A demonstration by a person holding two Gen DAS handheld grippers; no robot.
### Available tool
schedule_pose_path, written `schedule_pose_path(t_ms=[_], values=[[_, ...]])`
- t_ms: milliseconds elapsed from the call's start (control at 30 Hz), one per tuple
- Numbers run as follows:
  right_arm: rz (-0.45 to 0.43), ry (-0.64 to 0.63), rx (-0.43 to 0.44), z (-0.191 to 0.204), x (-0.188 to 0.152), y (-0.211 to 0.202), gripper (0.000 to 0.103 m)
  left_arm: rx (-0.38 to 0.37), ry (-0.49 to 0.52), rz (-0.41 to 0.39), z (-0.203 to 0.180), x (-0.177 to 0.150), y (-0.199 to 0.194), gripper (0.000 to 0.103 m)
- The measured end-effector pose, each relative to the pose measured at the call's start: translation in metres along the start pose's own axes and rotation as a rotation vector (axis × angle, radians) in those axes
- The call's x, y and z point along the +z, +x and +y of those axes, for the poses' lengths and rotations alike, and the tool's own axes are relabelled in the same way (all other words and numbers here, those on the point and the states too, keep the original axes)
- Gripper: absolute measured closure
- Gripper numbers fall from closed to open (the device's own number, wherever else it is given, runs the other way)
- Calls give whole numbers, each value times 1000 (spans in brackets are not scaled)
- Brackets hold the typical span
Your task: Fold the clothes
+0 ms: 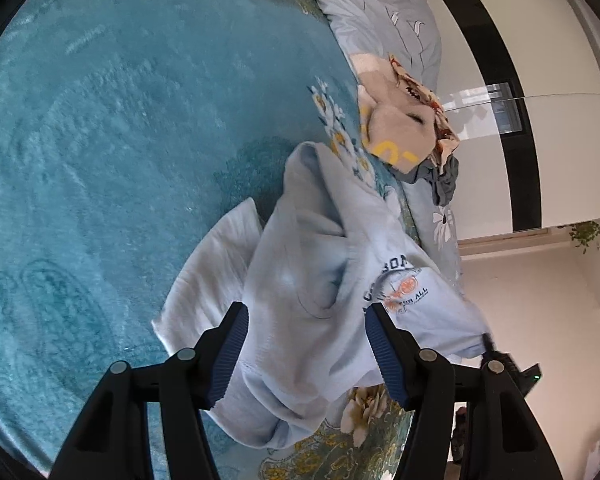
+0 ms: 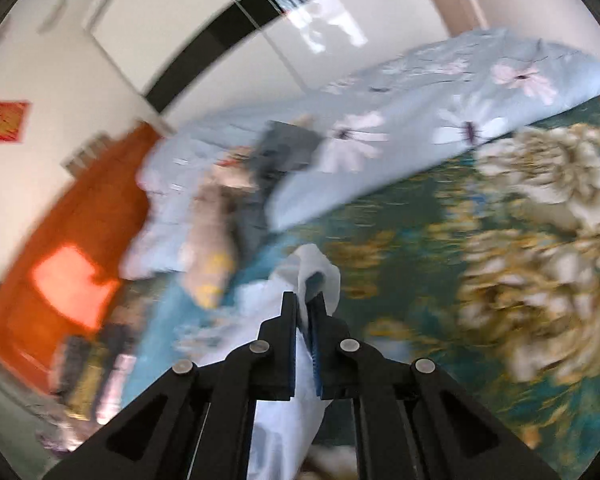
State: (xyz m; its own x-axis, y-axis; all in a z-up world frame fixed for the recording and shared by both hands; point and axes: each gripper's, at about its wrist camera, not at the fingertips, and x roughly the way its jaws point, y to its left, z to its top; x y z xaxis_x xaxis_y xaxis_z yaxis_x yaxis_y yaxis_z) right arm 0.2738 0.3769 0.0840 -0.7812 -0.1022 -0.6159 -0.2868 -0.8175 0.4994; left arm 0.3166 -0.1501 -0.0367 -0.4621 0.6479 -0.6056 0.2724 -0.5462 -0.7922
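Teal plush bedding (image 1: 112, 128) with a floral border covers the bed, white wardrobe doors (image 1: 540, 152) rising beyond it. Left tongs (image 1: 306, 354) stand spread, their blue pads either side of the pale blue T-shirt (image 1: 320, 280) without pressing it; the cloth merely lies between them. Right tongs (image 2: 305, 312) are pressed together, pinching a thin edge of the same shirt, which hangs down from the pads in a loose drape. That pinch probably serves to lift one end clear of the bed so the fabric can be shaken out or laid flat before a fold.

Outward from the left tongs, the shirt lies crumpled on the bedding, its long axis running from just under the pads up and away toward a heap of other garments (image 1: 404, 128). Its printed chest logo (image 1: 400, 286) faces up on the side nearer the wardrobe. Past the shirt sits that beige and patterned heap, resting against a light blue flowered duvet (image 1: 384, 16) bunched along the bed's wardrobe side.
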Motion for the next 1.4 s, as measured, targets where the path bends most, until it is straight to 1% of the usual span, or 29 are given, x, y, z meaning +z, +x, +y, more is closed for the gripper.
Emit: schedule_pose_path(t_ms=[67, 200, 233, 333, 433, 500, 567, 667, 733, 767, 800, 833, 867, 933, 1000, 1100, 1167, 1200, 1267, 1300, 1333, 1367, 1400], values=[[48, 22, -25, -15, -9, 10, 97, -11, -25, 16, 2, 0, 7, 38], [86, 87, -42, -42, -29, 16, 97, -49, -96, 29, 7, 7, 17, 38], [92, 99, -42, -49, -32, 16, 97, -47, -104, 19, 7, 10, 19, 38], [102, 113, -44, -65, -35, 8, 97, -4, -92, -4, 2, 20, 28, 38], [99, 114, -68, -74, -37, -1, 97, 53, -71, 7, -2, 29, 43, 38], [101, 128, -77, -80, -37, -5, 97, 128, -40, -9, -4, 35, 49, 38], [118, 150, -68, -86, -38, -6, 95, 166, -30, -38, -1, 40, 50, 38], [155, 94, -50, -77, -46, -5, 95, 183, -41, -40, 1, 46, 54, 38], [177, 40, -62, -69, -52, 0, 93, 202, -15, -32, -2, 45, 57, 38], [186, 25, -69, -67, -54, 4, 90, 214, 8, -26, -5, 44, 58, 38], [193, 30, -70, -68, -56, 9, 87, 218, 27, -22, -7, 40, 59, 38], [192, 56, -63, -71, -57, 12, 82, 220, 43, -17, -9, 36, 59, 38], [185, 85, -53, -75, -57, 13, 75, 218, 50, -12, -10, 31, 59, 38], [177, 111, -61, -79, -58, 14, 67, 196, 60, 5, -9, 19, 56, 38], [172, 118, -75, -80, -58, 15, 67, 180, 66, 19, -7, 8, 52, 38], [149, 85, -73, -70, -53, 14, 67, 165, 74, 38, -4, -6, 47, 38], [133, 48, -47, -53, -49, 19, 67, 172, 80, 44, -3, -13, 49, 38], [138, 29, -26, -43, -47, 23, 67, 178, 90, 41, -4, -16, 49, 40], [163, -34, 20, -17, -45, 40, 63, 191, 112, 32, -7, -21, 50, 40], [180, -66, 42, -3, -45, 51, 61, 203, 125, 25, -9, -23, 50, 45], [201, -98, 66, 12, -44, 63, 57, 227, 138, 20, -9, -25, 51, 60], [224, -123, 94, 27, -44, 77, 55, 253, 150, 16, -10, -26, 53, 67], [249, -131, 116, 39, -43, 94, 55, 261, 155, 14, -9, -27, 53, 79]])
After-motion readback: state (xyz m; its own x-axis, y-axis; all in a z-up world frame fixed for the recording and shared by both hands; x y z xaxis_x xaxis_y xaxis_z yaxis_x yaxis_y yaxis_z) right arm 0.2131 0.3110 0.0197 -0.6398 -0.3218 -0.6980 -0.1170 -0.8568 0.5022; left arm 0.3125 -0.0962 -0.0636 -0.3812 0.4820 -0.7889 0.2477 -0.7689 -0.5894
